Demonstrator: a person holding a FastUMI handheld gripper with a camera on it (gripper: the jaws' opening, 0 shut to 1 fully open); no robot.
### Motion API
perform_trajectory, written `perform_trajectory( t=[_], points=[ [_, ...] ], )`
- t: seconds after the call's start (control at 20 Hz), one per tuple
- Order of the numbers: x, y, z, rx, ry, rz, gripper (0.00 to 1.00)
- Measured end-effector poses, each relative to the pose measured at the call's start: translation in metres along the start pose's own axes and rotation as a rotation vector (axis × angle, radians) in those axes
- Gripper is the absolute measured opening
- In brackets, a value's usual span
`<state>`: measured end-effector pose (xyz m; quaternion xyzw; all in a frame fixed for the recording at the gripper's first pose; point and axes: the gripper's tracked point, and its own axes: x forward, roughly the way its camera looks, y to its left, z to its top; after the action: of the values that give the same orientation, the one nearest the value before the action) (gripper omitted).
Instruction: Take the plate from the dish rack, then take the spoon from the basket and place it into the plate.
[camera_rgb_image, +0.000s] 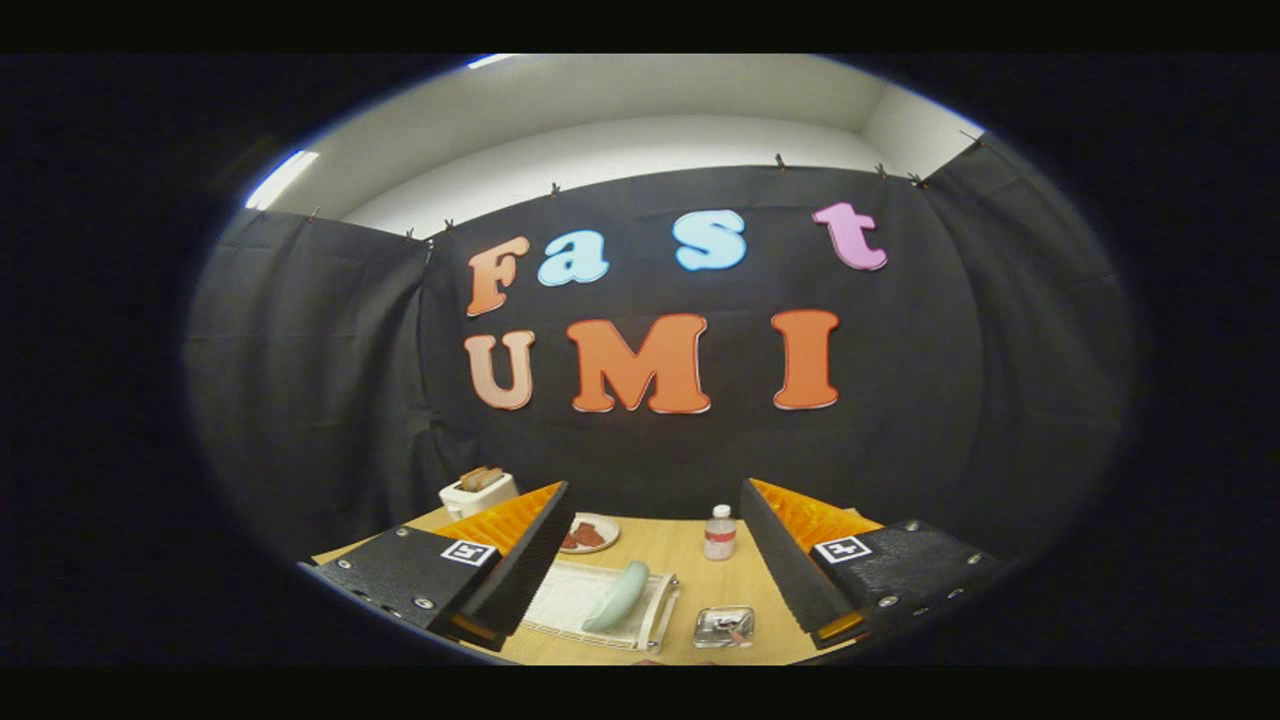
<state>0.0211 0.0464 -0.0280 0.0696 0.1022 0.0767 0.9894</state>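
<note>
A pale green plate (617, 596) stands on edge in a white dish rack (580, 600) on the wooden table, just ahead of my left finger. To the right of the rack sits a small shiny metal basket (723, 626) with something inside that is too small to make out. My gripper (650, 525) hangs above the table, open wide, with nothing between its fingers. Both the rack and the basket lie between and beyond the fingers.
At the back of the table stand a white toaster (478, 493) with bread in it, a small plate (588, 534) with brown food, and a clear bottle (719, 533). Black cloth walls close the booth behind the table (680, 570).
</note>
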Motion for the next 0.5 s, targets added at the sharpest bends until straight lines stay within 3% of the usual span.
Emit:
perform_trajectory(
  t=[0.5],
  points=[
    [0.048,0.016,-0.076,0.075,0.359,0.053,0.99]
  ],
)
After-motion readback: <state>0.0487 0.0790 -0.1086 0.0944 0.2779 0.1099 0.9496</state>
